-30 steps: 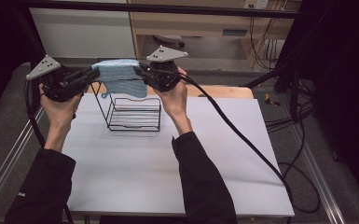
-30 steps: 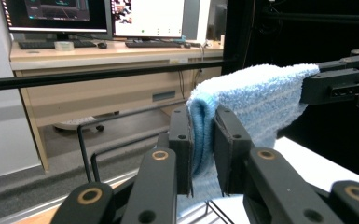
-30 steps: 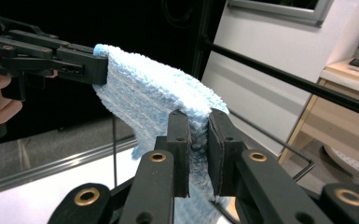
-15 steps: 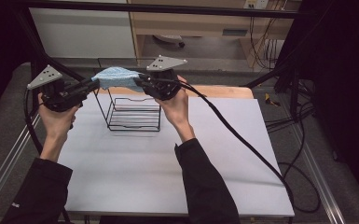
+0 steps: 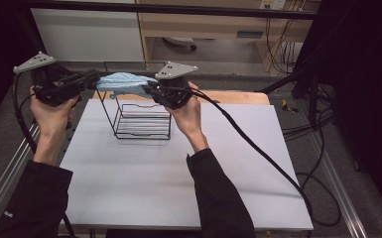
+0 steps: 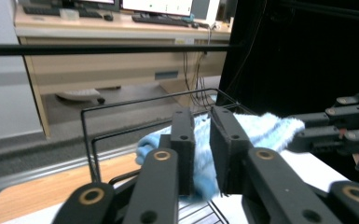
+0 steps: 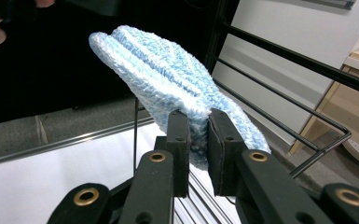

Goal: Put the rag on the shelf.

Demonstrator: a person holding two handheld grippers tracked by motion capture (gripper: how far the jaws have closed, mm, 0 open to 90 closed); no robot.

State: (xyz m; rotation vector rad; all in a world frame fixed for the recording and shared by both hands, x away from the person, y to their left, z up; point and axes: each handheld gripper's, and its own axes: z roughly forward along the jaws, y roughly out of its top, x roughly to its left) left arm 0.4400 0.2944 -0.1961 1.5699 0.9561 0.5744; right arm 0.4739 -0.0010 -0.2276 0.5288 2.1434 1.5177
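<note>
The black wire basket (image 5: pixel 143 120) stands at the far middle of the table (image 5: pixel 144 188), open at the top, and the blue cloth (image 5: pixel 124 83) stretched between the left gripper (image 5: pixel 95 79) and the right gripper (image 5: pixel 149 88) hangs across the way down into that opening. The table in front of the basket and out to its right is bare, so a hand could pass freely there. Behind the basket a dark rail (image 5: pixel 218 78) and a black frame bar (image 5: pixel 178 9) overhead hem in the far side.
</note>
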